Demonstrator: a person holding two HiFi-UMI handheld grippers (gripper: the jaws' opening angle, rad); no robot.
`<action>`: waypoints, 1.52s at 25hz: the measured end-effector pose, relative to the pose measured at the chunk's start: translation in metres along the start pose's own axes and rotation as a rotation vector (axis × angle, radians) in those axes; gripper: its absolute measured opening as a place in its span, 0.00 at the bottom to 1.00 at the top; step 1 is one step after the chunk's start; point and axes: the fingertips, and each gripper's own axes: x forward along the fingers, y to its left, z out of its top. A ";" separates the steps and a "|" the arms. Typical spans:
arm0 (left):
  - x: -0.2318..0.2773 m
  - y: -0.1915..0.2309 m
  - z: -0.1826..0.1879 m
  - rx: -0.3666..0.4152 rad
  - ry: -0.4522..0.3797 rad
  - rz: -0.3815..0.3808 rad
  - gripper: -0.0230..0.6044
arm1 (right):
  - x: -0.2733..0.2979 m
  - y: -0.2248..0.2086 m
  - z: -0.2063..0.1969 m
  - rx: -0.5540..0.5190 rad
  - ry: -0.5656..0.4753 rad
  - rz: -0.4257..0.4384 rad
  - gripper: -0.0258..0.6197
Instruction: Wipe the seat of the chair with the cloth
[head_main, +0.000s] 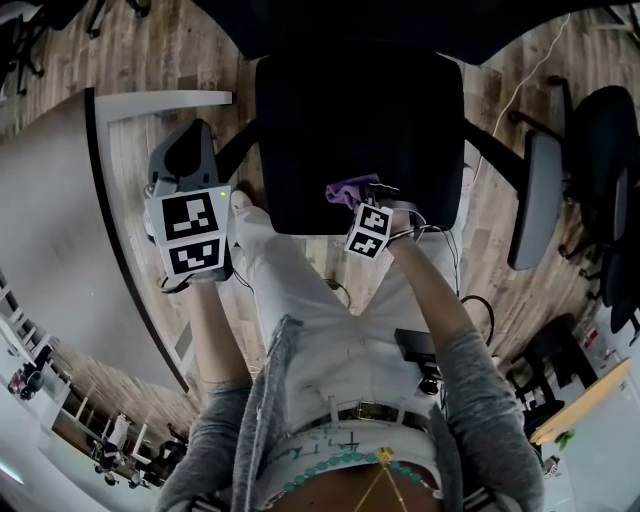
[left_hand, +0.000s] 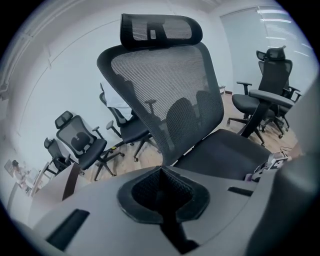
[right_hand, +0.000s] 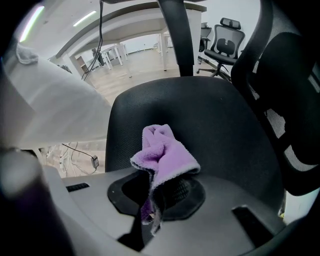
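Right gripper (right_hand: 155, 192) clamped a fluffy, crumpled lilac cloth (right_hand: 166, 150) over the smooth black chair seat (right_hand: 215, 115); left gripper (left_hand: 161, 186) held its jaws together, empty.

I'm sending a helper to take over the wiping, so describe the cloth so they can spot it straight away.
Find the black office chair right in front of the person, its wide seat facing up. At the seat's near edge, the right gripper is shut on a small bunched cloth. It is fluffy and light purple, the only coloured thing against the black seat.
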 end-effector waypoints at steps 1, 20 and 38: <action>0.001 0.000 0.000 -0.001 -0.001 -0.001 0.04 | -0.001 -0.001 -0.003 0.005 0.002 -0.002 0.11; 0.001 -0.002 0.001 0.025 0.008 0.004 0.04 | -0.015 -0.013 -0.054 0.036 0.075 -0.040 0.11; 0.001 -0.003 0.001 0.030 0.013 0.005 0.04 | -0.032 -0.024 -0.100 0.030 0.118 -0.078 0.11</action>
